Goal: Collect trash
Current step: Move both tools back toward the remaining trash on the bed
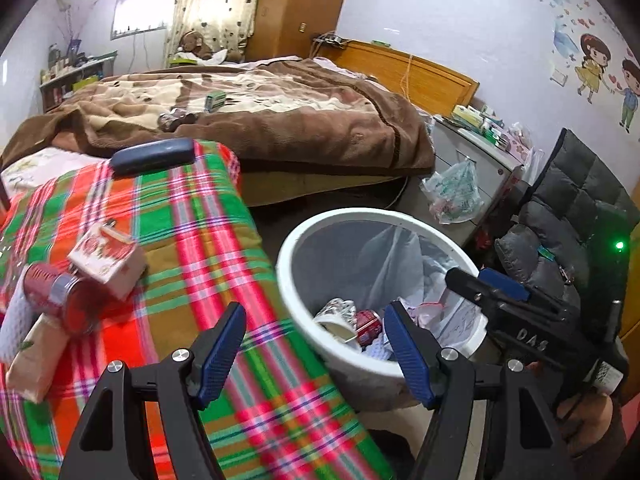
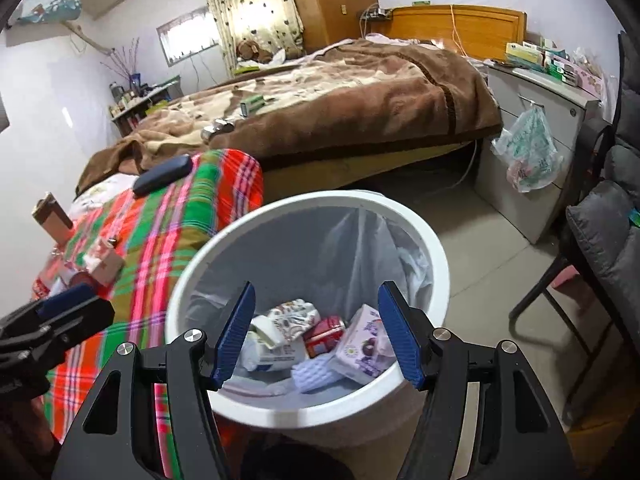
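The right gripper [image 2: 316, 332] hangs directly over the white trash bin [image 2: 404, 216] with its blue pads [image 2: 234, 336] spread wide and nothing between them. Below the gap, in the bottom of the lined bin, lie the collected pieces: a red can [image 2: 324, 330], a purple-and-white packet [image 2: 364, 344], a patterned paper cup [image 2: 292, 316], a white sponge-like pad [image 2: 316, 374] and a crushed white carton [image 2: 268, 350].

The left gripper [image 1: 316, 350] is likewise wide apart and holds nothing; it sits over the edge where the plaid cloth [image 1: 224, 248] meets the bin's rim [image 1: 292, 280], one pad over the cloth and the other over the bin's mouth. The trash not yet collected lies on the cloth, off to that gripper's left and well apart from it: a red can on its side [image 1: 60, 296], touching a red-and-white carton [image 1: 108, 258], with a tan packet [image 1: 36, 360] and a white textured piece [image 1: 16, 320] just beside the can.

Farther up the cloth rests a dark blue case [image 1: 152, 156]. Beyond it is the bed with a brown blanket [image 1: 280, 124], on which sit a green box [image 1: 216, 100] and a crumpled shiny item [image 1: 176, 118]. A plastic bag [image 2: 528, 156] hangs on the grey cabinet [image 2: 516, 200] past the bin, and a dark padded chair [image 2: 608, 240] stands to the right.
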Demonstrator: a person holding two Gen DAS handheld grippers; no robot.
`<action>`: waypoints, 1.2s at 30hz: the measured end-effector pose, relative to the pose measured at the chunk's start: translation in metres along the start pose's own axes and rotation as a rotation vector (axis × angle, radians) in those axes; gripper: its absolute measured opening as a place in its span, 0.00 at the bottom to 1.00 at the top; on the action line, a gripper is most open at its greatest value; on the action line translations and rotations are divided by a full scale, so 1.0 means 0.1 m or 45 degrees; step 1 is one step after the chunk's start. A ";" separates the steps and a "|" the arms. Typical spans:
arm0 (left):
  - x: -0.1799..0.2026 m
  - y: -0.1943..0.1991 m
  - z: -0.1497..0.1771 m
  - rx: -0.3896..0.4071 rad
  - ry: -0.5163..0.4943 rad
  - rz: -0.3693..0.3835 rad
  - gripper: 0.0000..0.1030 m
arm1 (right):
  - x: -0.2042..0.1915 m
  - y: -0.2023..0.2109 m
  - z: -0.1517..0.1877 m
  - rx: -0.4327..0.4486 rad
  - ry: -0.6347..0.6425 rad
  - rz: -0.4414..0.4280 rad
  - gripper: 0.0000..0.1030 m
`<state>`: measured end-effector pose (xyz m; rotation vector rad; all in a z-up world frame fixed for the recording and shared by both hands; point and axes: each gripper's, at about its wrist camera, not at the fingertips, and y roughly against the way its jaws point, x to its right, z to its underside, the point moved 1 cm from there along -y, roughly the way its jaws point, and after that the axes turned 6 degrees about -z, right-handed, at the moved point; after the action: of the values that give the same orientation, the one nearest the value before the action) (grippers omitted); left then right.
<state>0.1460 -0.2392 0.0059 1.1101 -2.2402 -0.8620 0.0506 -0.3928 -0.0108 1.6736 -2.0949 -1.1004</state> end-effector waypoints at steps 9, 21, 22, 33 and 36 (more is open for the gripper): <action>-0.44 0.37 0.18 0.068 0.068 -0.047 0.69 | -0.34 0.09 0.04 0.065 0.051 -0.070 0.63; -1.09 0.77 0.47 0.134 0.157 -0.172 0.69 | -0.78 0.00 0.17 0.063 0.113 -0.163 0.63; -1.15 0.79 0.50 0.135 0.164 -0.181 0.69 | -0.82 -0.02 0.18 0.057 0.120 -0.172 0.63; -1.80 0.97 0.73 0.139 0.305 -0.309 0.75 | -1.27 -0.20 0.25 0.011 0.226 -0.258 0.63; -1.93 1.01 0.76 0.138 0.329 -0.328 0.75 | -1.39 -0.28 0.26 -0.010 0.261 -0.285 0.63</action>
<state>0.1502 -0.0084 -0.0018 1.4944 -1.9787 -0.6561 0.0987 -0.2565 -0.0115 1.9628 -1.8104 -0.9475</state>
